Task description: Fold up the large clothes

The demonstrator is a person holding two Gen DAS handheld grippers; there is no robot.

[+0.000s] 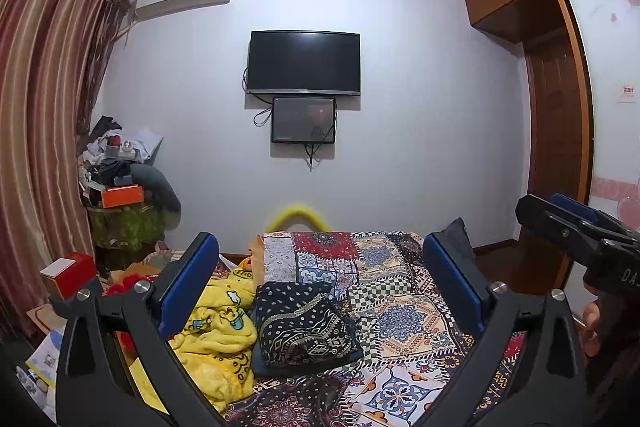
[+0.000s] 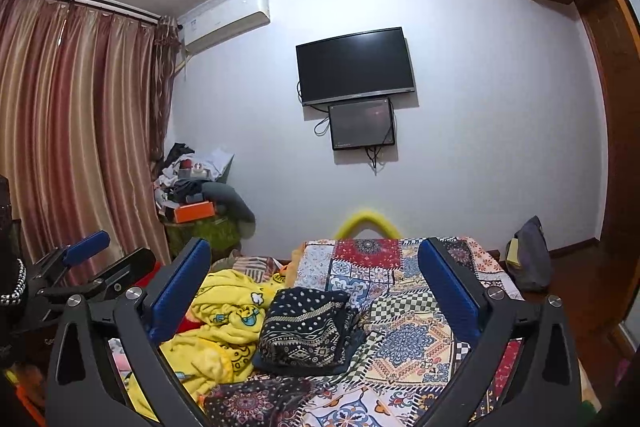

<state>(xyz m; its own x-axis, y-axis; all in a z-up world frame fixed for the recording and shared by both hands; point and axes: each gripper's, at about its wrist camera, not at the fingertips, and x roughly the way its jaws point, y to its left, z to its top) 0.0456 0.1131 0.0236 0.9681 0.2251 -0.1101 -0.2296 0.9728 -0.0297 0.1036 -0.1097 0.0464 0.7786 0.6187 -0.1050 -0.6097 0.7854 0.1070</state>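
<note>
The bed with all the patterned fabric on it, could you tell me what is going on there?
A person holds the left gripper and right gripper open above the bed, gripping nothing. A dark patterned garment lies folded on the patchwork cover beside a rumpled yellow blanket.

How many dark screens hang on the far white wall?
2: the large black flat television mounted at mid-wall, and a smaller dark screen directly below it, overlapping its bottom edge.
</note>
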